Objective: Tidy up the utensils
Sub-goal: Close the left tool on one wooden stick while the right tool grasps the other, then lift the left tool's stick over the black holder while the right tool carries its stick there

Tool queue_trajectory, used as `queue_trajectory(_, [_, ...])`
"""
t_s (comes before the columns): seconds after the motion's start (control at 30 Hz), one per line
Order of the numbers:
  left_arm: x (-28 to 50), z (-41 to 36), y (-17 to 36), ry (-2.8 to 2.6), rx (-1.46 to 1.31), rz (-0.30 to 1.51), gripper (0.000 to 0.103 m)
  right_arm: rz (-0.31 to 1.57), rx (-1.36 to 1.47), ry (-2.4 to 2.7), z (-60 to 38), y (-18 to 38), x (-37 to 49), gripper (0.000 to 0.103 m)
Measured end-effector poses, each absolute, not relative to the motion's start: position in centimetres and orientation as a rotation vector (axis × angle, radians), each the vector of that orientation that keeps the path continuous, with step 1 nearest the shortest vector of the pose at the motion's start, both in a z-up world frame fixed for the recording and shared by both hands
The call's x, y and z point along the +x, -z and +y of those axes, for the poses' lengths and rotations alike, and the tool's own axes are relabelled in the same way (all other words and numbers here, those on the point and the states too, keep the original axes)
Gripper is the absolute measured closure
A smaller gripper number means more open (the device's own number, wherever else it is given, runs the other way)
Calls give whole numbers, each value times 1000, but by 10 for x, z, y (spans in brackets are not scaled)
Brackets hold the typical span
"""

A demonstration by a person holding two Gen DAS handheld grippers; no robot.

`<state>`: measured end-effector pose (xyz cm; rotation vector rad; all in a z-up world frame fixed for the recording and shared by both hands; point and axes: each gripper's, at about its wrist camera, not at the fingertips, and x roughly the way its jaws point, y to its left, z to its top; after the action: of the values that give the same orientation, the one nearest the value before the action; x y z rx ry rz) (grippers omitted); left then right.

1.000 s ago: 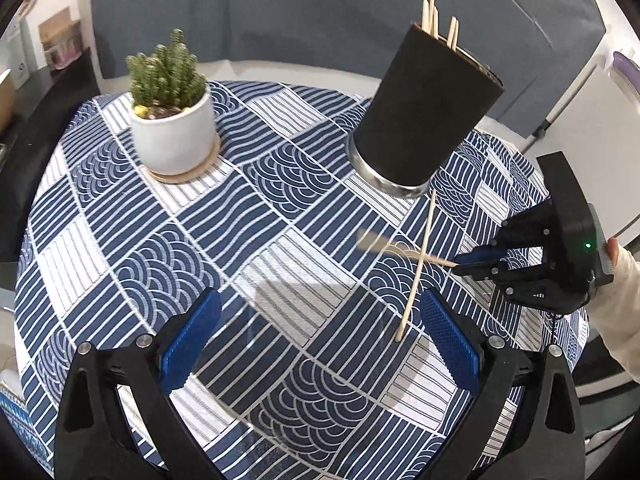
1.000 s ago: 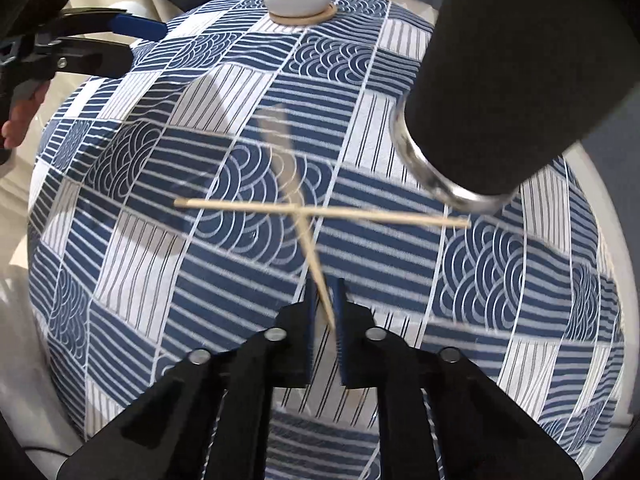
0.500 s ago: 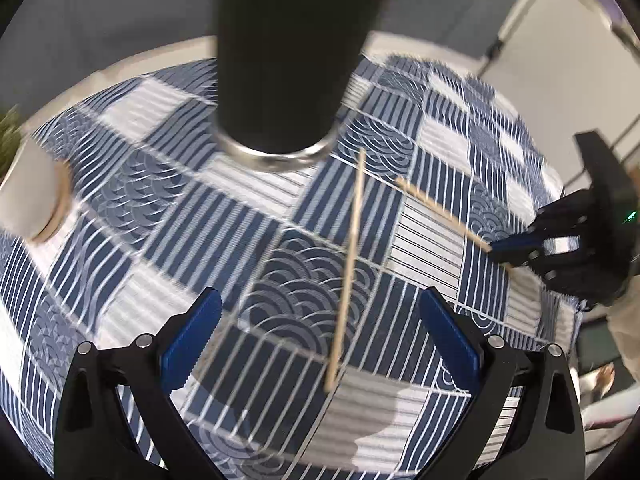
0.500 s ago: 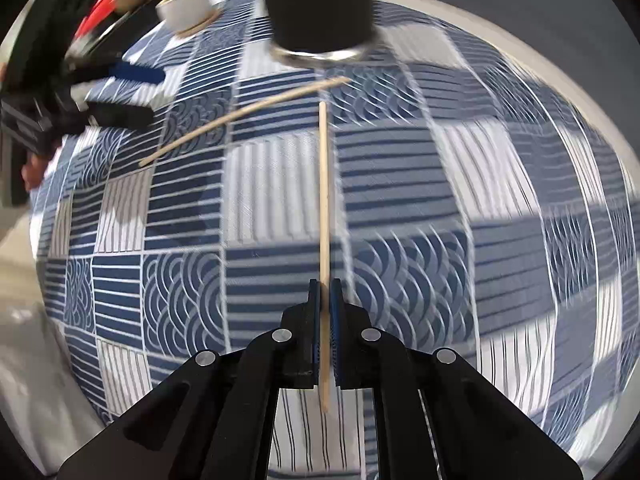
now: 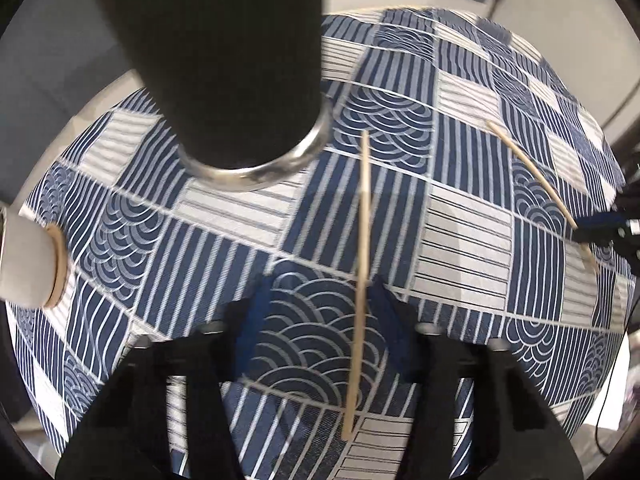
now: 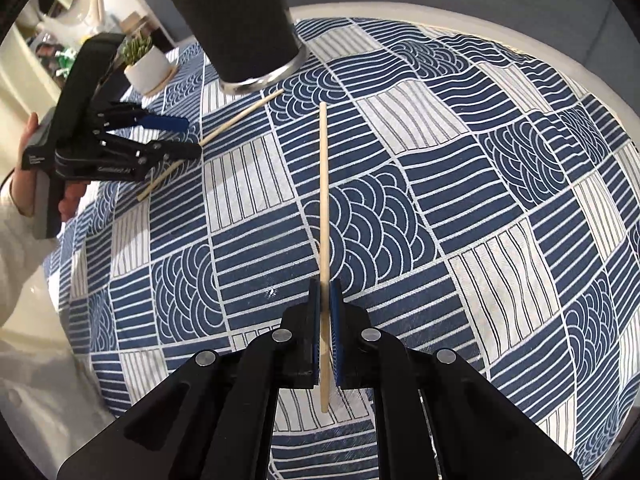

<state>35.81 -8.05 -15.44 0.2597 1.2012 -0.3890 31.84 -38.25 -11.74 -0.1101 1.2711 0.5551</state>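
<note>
A wooden chopstick (image 5: pixel 362 264) lies on the blue patterned tablecloth (image 5: pixel 460 240), just in front of the black cylindrical holder (image 5: pixel 224 60). My left gripper (image 5: pixel 320 316) is over its near half with the jaws closing. The stick runs between the blurred blue pads (image 5: pixel 256 320), close to the right one, and neither presses on it. My right gripper (image 6: pixel 325 300) is shut on a second chopstick (image 6: pixel 324 200), held above the cloth and pointing away toward the holder (image 6: pixel 240 20). The right wrist view shows the left gripper (image 6: pixel 180 138) astride the lying chopstick (image 6: pixel 240 118).
A white pot (image 6: pixel 146 66) with a small cactus stands on a wooden coaster beyond the holder; its side shows at the left edge (image 5: pixel 28 256). The round table's pale rim (image 6: pixel 520 36) curves behind. A hand and a light sleeve (image 6: pixel 16 216) carry the left gripper.
The left gripper's jaws have narrowed from wide apart around the lying chopstick and sunk toward it. The right gripper has swung its chopstick clear of the lying one, to the right.
</note>
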Motion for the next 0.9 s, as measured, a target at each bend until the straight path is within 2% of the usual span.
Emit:
queue_trajectory(0.03, [359, -76, 153, 378, 246, 1208, 83, 1265, -102, -553, -383, 116, 318, 98])
queue_trajectory(0.07, [360, -70, 152, 367, 220, 1227, 93, 1262, -94, -554, -384, 115, 318, 98])
queue_trajectory(0.1, [360, -63, 152, 361, 192, 1246, 96, 1258, -87, -558, -387, 113, 319, 98])
queue_trajectory(0.47, [323, -22, 146, 240, -8, 1302, 98, 1191, -87, -621, -377, 94, 324, 98])
queue_trajectory(0.9, [279, -7, 94, 80, -11, 1178, 98, 1086, -98, -683, -378, 70, 315, 98])
